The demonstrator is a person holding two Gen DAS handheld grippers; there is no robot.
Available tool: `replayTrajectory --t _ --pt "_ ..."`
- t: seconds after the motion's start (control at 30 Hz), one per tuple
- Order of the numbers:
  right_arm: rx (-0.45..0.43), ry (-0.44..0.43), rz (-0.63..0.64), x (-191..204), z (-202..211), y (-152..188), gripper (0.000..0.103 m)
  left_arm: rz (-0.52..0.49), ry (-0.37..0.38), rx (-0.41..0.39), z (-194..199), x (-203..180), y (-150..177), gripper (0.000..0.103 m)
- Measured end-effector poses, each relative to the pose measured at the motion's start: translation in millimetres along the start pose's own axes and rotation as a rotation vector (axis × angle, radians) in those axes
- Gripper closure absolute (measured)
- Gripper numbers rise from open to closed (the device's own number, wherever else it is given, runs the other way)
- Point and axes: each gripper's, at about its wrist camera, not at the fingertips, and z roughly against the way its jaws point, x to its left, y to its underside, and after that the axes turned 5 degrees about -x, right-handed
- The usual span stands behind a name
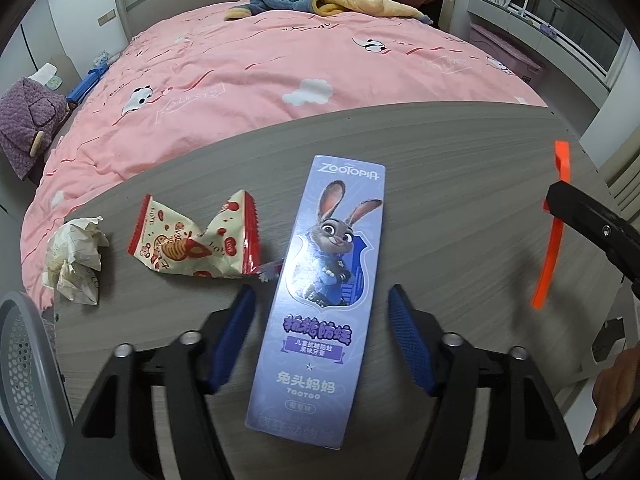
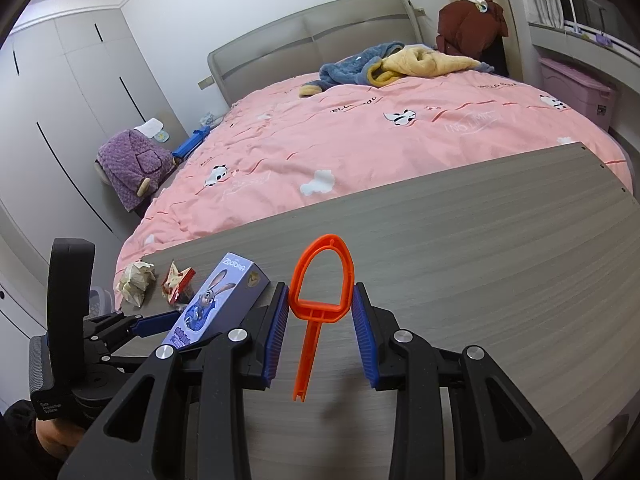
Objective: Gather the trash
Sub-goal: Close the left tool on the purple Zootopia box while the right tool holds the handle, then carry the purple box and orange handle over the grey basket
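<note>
A purple Zootopia toothpaste box lies on the grey wooden table, between the open jaws of my left gripper; the pads do not touch it. A red-and-cream snack wrapper and a crumpled paper ball lie to its left. An orange plastic piece with a loop head lies on the table between the open jaws of my right gripper, close to both pads. The box, wrapper and paper ball also show in the right wrist view, with the left gripper at the box.
A grey perforated basket stands at the table's left edge. Beyond the table's far edge is a bed with a pink duvet and clothes on it. A purple garment and wardrobes are at the left.
</note>
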Motion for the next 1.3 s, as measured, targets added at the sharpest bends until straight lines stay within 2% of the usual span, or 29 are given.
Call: replayTrajectory --t 0.07,0.23,0.47,0.77,1.0,1.3 --pt "0.001 -0.001 -0.002 -0.5 0.6 0.8 0.071 0.0 0.006 0.009 -1.2 -0.9 1.6 0.056" --pt "0.002 -0.001 -0.002 -1.0 0.7 1.1 0.071 0.006 0.019 0.004 1.6 -3.0 5.7 0.06" --pt "0.0 0.006 0.01 3.4 1.6 1.9 0.071 0.042 0.036 -0.044 22.6 0.1 8.6 0.06" --pt "0.0 -0.014 0.067 34.2 5.6 -0.8 0.071 0.122 0.042 -0.164 73.6 29.9 14.2 0.06" --pt "0.019 -0.086 0.132 84.4 -1.8 -0.7 0.071 0.233 -0.065 -0.252 117.5 93.6 39.8 0.06" --pt "0.09 -0.246 0.258 187.6 -26.0 13.5 0.071 0.397 -0.228 -0.264 142.4 187.5 92.4 0.06"
